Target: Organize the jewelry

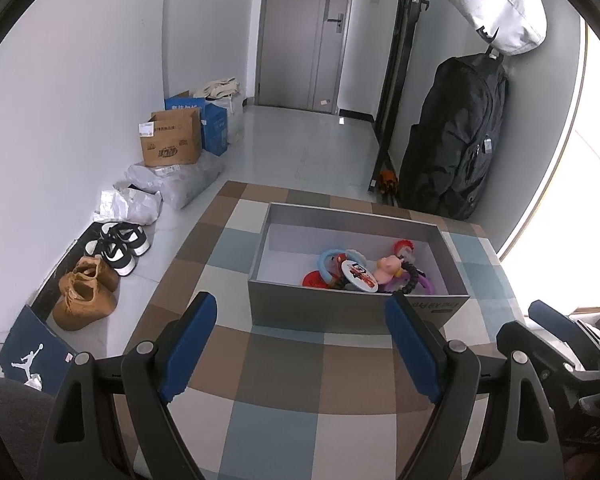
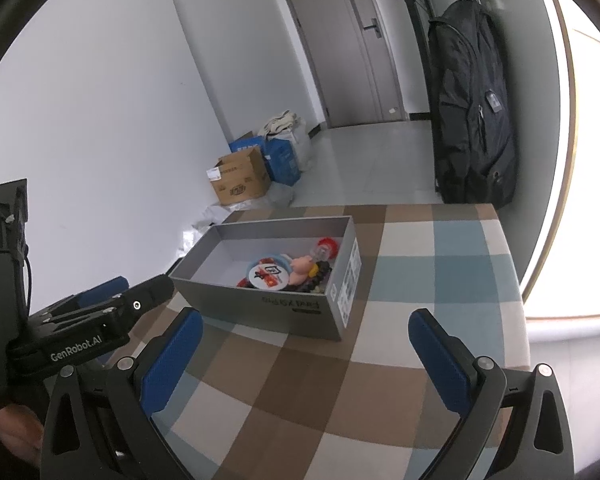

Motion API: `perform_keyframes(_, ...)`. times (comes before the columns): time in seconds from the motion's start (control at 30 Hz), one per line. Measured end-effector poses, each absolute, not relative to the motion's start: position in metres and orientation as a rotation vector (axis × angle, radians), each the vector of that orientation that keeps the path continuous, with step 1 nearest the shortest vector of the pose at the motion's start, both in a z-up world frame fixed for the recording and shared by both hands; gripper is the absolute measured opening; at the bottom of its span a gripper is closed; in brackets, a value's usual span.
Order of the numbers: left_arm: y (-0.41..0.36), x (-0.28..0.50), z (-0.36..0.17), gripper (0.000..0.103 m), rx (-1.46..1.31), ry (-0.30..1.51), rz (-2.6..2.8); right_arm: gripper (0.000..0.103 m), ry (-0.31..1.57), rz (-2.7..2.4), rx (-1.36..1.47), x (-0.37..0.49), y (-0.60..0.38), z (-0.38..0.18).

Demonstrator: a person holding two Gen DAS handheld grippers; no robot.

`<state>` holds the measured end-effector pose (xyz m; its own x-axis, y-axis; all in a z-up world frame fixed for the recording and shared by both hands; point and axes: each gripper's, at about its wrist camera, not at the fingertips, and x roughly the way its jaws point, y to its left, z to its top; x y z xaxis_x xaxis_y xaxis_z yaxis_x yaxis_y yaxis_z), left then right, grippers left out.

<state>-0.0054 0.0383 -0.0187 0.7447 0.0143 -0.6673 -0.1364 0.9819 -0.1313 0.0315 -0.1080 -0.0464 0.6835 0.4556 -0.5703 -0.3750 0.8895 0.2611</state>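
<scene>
A grey cardboard box (image 1: 340,312) stands on a checked tablecloth (image 1: 284,392). Inside it lies a heap of trinkets (image 1: 360,272): a blue ring, a round white badge, a pink figure, red pieces and a black bead string. The same box (image 2: 268,308) and trinkets (image 2: 288,270) show in the right wrist view. My left gripper (image 1: 302,306) hovers just in front of the box, open, nothing between its blue pads. My right gripper (image 2: 304,322) stands open and empty before the box's near right corner. The left gripper's body (image 2: 100,320) shows at the left of the right wrist view.
On the floor left of the table lie tan shoes (image 1: 86,296), black-and-white sneakers (image 1: 120,246), plastic bags, a brown carton (image 1: 172,138) and a blue box. A black backpack (image 1: 456,136) hangs at the right beside a door (image 1: 304,32). The table's edge runs close behind the grey box.
</scene>
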Motion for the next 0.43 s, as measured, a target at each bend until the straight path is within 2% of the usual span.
perform_keyframes(0.43,0.0414,-0.0006,-0.0226,0.083,-0.204,0.743,0.088,0.103,0.696,0.469,0.134,0.0397,-0.1047,-0.0527)
